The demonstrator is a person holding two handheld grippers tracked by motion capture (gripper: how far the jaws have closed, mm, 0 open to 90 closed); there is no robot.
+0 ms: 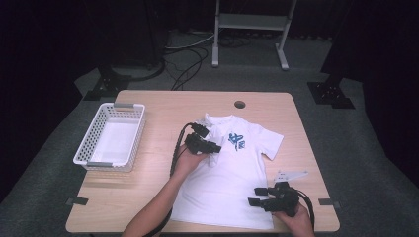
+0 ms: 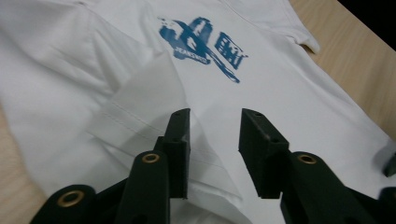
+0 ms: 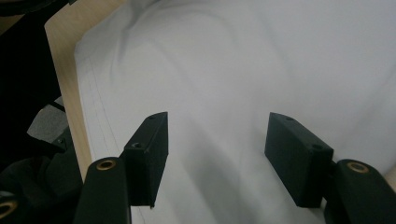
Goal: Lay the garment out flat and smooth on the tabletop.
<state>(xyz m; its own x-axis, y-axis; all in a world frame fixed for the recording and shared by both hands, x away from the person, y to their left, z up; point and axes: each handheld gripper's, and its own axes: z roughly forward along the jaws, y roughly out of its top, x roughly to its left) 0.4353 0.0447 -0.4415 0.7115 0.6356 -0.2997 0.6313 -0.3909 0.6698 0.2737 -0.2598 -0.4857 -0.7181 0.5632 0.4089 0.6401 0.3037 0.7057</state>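
Nearest, the right gripper hovers with jaws spread wide over the hem of the white cotton T-shirt with a blue print, holding nothing. The shirt lies mid-table on the light wooden table. Farther, the left gripper, jaws parted and empty, sits over the in-folded left sleeve. Folding seems barely begun; the white plastic basket, far left, is empty.

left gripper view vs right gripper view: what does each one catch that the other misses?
Left gripper view: the blue print on the chest and a sleeve folded over onto the white T-shirt. Right gripper view: the shirt's stitched hem along the table edge, plain cloth otherwise. Both: white shirt fabric on light wood, seen between open black fingers hovering above it, nothing gripped.
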